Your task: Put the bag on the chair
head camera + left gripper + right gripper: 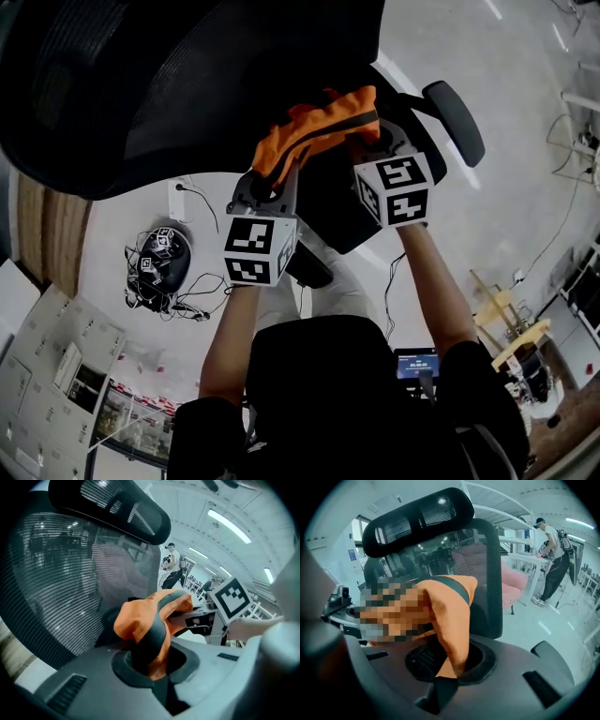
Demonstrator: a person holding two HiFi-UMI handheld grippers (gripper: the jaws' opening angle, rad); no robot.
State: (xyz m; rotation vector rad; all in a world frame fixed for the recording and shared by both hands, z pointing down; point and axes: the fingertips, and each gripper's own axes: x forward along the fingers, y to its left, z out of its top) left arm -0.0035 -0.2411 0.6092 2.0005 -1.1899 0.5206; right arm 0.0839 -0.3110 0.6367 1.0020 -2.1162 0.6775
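Observation:
An orange bag with dark straps [314, 131] hangs between my two grippers above the seat [352, 211] of a black mesh office chair [141, 84]. My left gripper [277, 173] is shut on the bag's left end; in the left gripper view the orange cloth and dark strap [150, 639] are pinched between its jaws. My right gripper [370, 141] is shut on the bag's right end, with the orange cloth [452, 630] caught in its jaws. The chair's mesh back [473, 573] and headrest [417, 520] stand right behind the bag.
The chair's armrest [455, 120] sticks out to the right. A bundle of cables and gear [161, 267] lies on the floor at left, near a power strip [178, 199]. A person [553, 564] stands far off by tables. A pink seat [513, 585] sits behind the chair.

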